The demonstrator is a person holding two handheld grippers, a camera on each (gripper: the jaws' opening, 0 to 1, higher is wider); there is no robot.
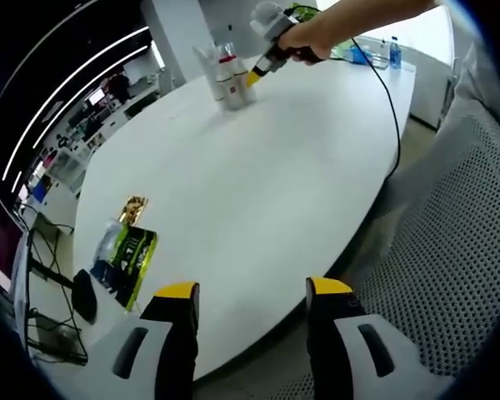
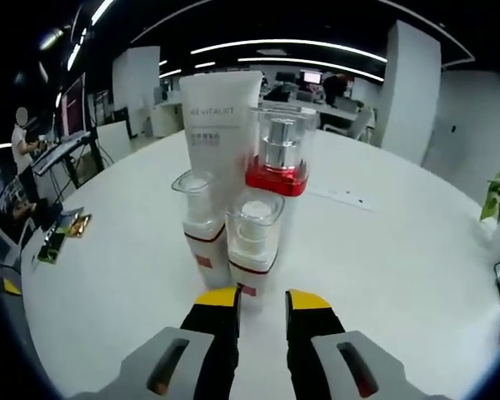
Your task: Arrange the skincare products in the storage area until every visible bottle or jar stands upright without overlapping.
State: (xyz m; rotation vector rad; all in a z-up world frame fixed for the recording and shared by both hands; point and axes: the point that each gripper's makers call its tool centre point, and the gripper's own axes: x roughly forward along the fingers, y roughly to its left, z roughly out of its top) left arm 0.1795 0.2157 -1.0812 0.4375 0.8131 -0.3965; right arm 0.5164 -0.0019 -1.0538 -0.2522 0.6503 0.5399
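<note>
Right gripper, jaws narrowly parted and empty, faces the front bottle: likely rigid, slick, top-heavy; grasp low. Left gripper wide, empty.

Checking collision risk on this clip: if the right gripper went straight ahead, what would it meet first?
Probably the short white bottle with a clear square cap, standing just beyond the right gripper; depth is uncertain.

Open-plan office, large white meeting table, monitors, ceiling strip lights
</note>
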